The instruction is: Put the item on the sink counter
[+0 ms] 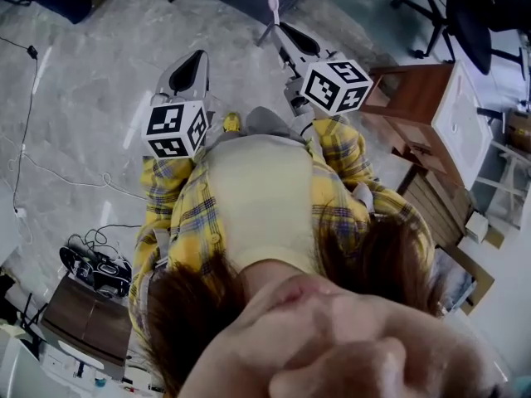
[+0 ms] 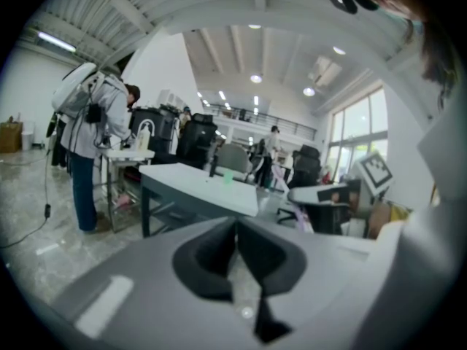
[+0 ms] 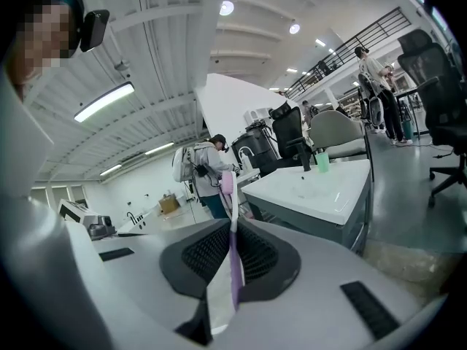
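Toothbrush [image 3: 235, 270], pink-headed with a lilac handle, stands upright, pinched between the closed jaws of the right gripper [image 3: 232, 228]. Left gripper [image 2: 236, 228] has its jaws pressed together on nothing. White sink counter [image 3: 314, 188] lies well apart, ahead.

Wooden cabinet [image 1: 419, 114], white door, on grey marbled floor [image 1: 91, 81]. Black office chair [image 1: 465, 15] beyond cabinet, near. Pale boxes [image 1: 479, 225] just beside cabinet, nearer side. Loose cables [image 1: 33, 177] and black device heap [image 1: 98, 270] well apart from cabinet, far left.
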Tool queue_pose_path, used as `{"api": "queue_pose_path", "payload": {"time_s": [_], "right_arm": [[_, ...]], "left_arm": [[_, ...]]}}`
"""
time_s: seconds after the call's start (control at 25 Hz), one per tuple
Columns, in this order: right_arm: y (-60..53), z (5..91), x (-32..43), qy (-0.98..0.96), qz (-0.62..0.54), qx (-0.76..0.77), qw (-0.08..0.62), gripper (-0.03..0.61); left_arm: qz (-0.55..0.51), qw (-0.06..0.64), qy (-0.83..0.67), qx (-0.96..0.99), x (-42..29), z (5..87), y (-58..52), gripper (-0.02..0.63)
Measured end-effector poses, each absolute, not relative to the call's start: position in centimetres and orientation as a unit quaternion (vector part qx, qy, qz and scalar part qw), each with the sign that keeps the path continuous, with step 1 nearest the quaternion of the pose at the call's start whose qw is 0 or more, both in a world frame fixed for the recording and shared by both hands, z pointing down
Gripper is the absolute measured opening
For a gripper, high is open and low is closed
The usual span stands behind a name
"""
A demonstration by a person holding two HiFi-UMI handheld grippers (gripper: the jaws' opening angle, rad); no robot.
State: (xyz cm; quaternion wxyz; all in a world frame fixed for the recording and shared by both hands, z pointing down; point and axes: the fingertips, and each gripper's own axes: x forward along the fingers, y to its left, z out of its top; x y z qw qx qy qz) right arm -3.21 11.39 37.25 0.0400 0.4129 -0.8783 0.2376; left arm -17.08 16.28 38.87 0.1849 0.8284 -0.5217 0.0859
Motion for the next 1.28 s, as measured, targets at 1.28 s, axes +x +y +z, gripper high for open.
{"api": "queue_pose_path", "payload": {"time_s": [1.28], "right_arm": [[-10.5, 39.1, 4.5, -0.891, 0.253, 0.374, 0.039, 0.037]], "left_arm": [[0.096, 0.17, -0.555, 0.809, -8.0, 38.6, -4.6, 0.013]]}}
